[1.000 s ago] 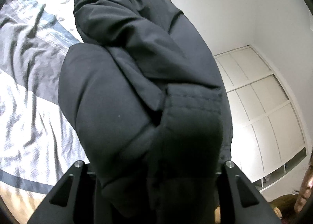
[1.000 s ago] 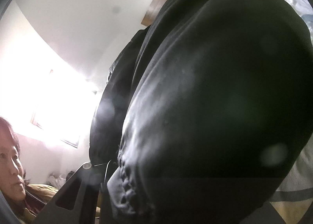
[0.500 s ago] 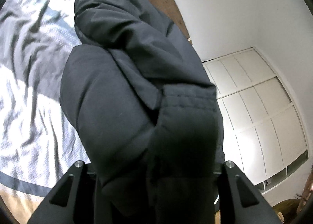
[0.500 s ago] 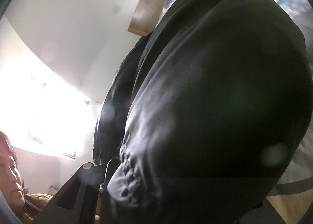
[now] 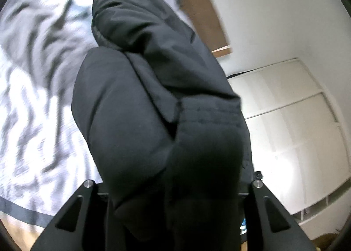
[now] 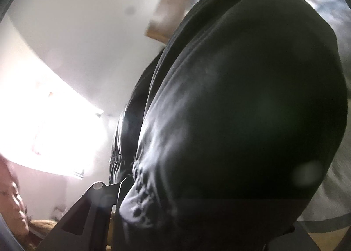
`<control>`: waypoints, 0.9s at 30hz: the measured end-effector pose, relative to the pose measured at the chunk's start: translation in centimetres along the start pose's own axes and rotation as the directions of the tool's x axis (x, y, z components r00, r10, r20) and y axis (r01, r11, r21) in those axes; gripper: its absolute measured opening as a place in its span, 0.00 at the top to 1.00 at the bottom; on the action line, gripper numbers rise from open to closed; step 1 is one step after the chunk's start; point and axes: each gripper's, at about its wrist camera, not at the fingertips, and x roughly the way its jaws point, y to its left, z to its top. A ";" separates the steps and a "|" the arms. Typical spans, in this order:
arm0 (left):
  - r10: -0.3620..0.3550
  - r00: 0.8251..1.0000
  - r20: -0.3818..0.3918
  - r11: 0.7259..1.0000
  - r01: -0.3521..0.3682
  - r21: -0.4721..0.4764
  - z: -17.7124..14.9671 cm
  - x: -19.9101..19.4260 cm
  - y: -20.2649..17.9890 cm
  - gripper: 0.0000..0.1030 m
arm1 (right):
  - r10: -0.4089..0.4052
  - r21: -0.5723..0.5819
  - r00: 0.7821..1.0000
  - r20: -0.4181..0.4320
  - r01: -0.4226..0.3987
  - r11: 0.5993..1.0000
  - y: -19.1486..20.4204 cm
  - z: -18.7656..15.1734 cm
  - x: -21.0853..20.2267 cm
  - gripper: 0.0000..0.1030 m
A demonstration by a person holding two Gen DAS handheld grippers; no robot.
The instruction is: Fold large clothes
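bed [image 5: 33,101] w/ rumpled sheet below; left tool [image 5: 173,187] and right tool [image 6: 193,187] both clamped on the black jacket [image 5: 153,97], held up so I can prob fold it over

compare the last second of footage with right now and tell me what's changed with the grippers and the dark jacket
Both cameras have swung: the wooden headboard has slid further into each view, and the bedspread is motion-blurred. Nothing was grabbed or released. The left gripper and right gripper stay clamped on the dark jacket, bunched the same way, wardrobe behind.
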 end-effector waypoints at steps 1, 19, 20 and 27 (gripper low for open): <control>0.040 0.999 -0.015 0.999 -0.040 0.000 -0.2 0.7 1.2 0.70 | -0.023 0.007 1.000 -0.010 0.023 1.000 -0.9 -0.3 0.3 0.73; 0.181 0.983 -0.011 0.983 -0.181 0.013 0.4 0.3 4.4 0.50 | -0.274 0.015 0.962 -0.012 0.274 0.962 -7.4 0.2 -0.8 0.48; 0.170 0.985 0.001 0.985 -0.170 0.020 0.3 0.3 4.8 0.48 | -0.288 0.003 0.958 -0.005 0.288 0.958 -6.8 0.0 -1.0 0.44; 0.126 0.988 0.084 0.990 -0.131 0.055 -3.0 -1.8 5.3 0.43 | -0.237 -0.052 0.967 0.093 0.243 0.969 -9.0 -0.7 -2.4 0.34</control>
